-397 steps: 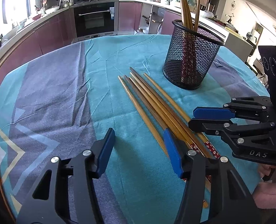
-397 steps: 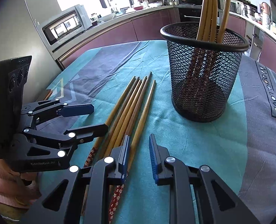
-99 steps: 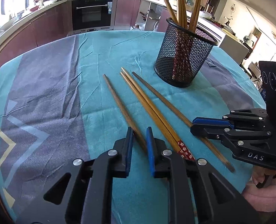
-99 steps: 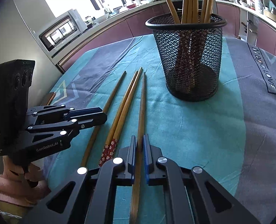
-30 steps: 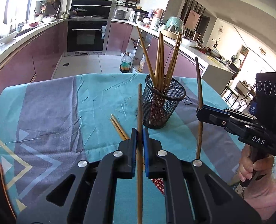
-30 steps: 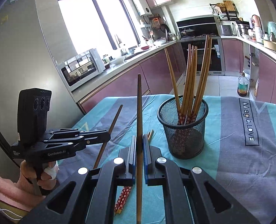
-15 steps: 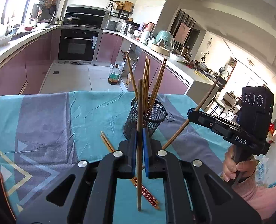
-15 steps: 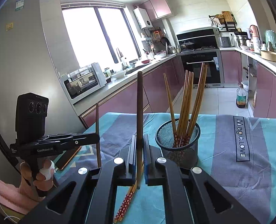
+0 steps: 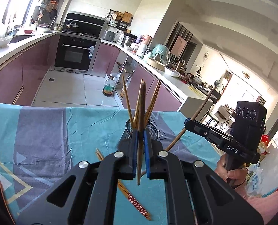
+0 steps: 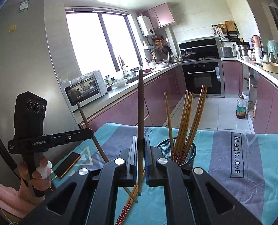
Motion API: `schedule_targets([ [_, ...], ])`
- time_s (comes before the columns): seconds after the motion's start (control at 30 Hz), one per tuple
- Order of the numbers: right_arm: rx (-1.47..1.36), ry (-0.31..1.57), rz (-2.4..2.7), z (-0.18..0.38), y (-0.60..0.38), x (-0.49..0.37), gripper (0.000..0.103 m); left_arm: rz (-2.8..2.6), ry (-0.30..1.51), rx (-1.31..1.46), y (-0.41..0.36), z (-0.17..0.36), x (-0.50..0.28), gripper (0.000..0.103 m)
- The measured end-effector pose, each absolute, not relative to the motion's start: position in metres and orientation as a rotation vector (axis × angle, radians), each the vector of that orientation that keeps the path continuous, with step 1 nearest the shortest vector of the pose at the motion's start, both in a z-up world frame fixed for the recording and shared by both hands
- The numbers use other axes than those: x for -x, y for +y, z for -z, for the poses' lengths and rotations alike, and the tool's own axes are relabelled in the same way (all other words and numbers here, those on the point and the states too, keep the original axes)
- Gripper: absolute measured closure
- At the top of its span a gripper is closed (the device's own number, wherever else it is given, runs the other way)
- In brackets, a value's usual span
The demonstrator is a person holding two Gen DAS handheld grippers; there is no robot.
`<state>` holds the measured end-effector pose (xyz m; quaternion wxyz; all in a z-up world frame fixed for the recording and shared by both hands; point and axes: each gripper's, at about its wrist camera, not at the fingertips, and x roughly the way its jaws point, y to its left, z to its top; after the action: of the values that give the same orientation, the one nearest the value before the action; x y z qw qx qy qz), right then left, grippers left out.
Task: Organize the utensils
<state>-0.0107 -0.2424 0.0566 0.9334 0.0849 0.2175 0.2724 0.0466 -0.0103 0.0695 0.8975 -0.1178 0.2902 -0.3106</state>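
Both claws are raised above the table, each clamped on one chopstick held near upright, presumably so it can drop tip-first into the holder. The left claw grips its stick directly before the holder; the right claw holds its stick just left of it. Two chopsticks lie on the cloth, uncollected.

Both grippers are raised above the table, the left gripper with its blue-padded fingers pinched onto an upright chopstick, the right gripper likewise clamped on another chopstick, each gripped by a hand.
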Motion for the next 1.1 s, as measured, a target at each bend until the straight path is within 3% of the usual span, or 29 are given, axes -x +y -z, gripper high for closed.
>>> schedule_targets([
  [0.7, -0.157, 0.323, -0.497, -0.105, -0.263, -0.009, 0.098, 0.655, 0.455, 0.241, -0.025, -0.137, -0.074, 0.096],
  [1.1, -0.178, 0.336, -0.46, -0.097, -0.27, -0.031, 0.098, 0.634, 0.435, 0.231, -0.041, -0.153, -0.088, 0.096],
])
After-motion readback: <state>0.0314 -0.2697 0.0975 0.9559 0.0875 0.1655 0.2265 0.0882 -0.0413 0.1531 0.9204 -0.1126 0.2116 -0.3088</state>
